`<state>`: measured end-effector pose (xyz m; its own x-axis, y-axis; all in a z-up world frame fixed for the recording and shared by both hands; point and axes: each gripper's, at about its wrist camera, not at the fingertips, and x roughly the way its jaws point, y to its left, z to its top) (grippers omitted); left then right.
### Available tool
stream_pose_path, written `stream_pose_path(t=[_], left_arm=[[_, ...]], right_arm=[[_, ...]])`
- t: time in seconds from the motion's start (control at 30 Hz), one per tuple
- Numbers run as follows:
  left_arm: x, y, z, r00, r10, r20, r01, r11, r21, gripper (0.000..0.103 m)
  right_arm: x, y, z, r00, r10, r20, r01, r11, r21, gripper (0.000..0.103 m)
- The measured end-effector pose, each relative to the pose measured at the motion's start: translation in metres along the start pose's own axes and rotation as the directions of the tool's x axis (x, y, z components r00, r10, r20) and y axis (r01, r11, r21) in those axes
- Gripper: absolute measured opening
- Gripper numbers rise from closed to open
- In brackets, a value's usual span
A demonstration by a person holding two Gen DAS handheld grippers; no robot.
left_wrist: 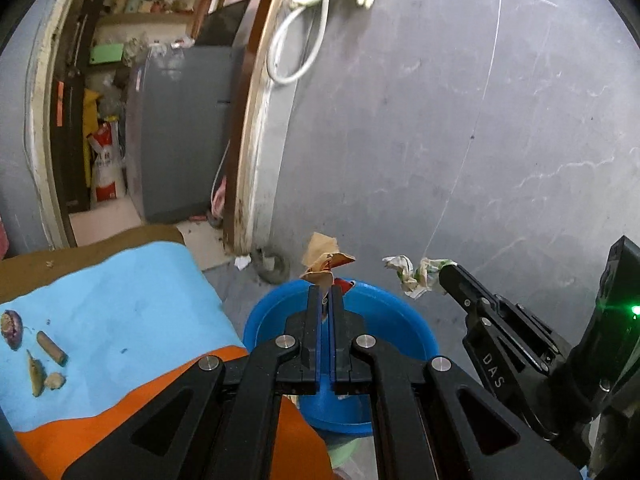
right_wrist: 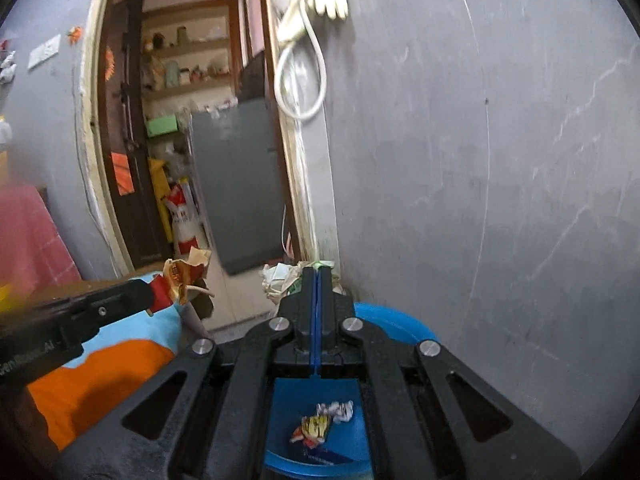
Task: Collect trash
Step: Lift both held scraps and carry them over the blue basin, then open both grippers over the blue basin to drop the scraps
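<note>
My left gripper (left_wrist: pixel 327 289) is shut on a crumpled brown and red wrapper (left_wrist: pixel 325 258) and holds it above the blue bin (left_wrist: pixel 404 312). It also shows in the right wrist view (right_wrist: pixel 150 294), with the wrapper (right_wrist: pixel 186 274). My right gripper (right_wrist: pixel 317 274) is shut on a crumpled white and green paper (right_wrist: pixel 280 280) above the same bin (right_wrist: pixel 392 322). In the left wrist view that gripper (left_wrist: pixel 446 270) and paper (left_wrist: pixel 416 274) sit right of my left gripper. Two crumpled wrappers (right_wrist: pixel 324 420) lie inside the bin.
A table with a blue and orange cloth (left_wrist: pixel 120 300) stands left of the bin and bears several food scraps (left_wrist: pixel 40 352). A grey wall (left_wrist: pixel 460 120) is close ahead. An open doorway (left_wrist: pixel 160 120) at the left leads to a cluttered room.
</note>
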<state>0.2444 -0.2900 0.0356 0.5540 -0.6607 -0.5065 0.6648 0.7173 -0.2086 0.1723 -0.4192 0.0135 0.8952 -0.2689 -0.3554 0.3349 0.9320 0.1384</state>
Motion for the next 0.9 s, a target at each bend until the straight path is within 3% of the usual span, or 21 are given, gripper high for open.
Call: stream_pose_path(t=[0.4, 0.67, 0.83, 0.9], left_arm=[[0.033, 0.010, -0.014, 0.995, -0.013, -0.101, 0.008, 0.999, -0.052, 0.001], [0.031, 0.021, -0.018, 0.991, -0.011, -0.132, 0.000, 0.996, -0.087, 0.003], [0.020, 0.029, -0.018, 0.993, 0.006, -0.115, -0.019, 0.993, -0.113, 0.013], [0.012, 0.034, -0.017, 0.996, 0.021, -0.089, -0.033, 0.992, -0.124, 0.026]], right_arm=[[0.018, -0.006, -0.011, 0.996, 0.000, -0.090, 0.000, 1.000, 0.004, 0.012], [0.022, -0.008, -0.011, 0.995, -0.005, -0.097, 0.006, 1.000, 0.011, 0.024], [0.020, -0.006, -0.012, 0.997, -0.001, -0.082, 0.001, 1.000, 0.008, 0.034], [0.019, -0.005, -0.012, 0.997, 0.004, -0.071, -0.003, 1.000, 0.008, 0.038]])
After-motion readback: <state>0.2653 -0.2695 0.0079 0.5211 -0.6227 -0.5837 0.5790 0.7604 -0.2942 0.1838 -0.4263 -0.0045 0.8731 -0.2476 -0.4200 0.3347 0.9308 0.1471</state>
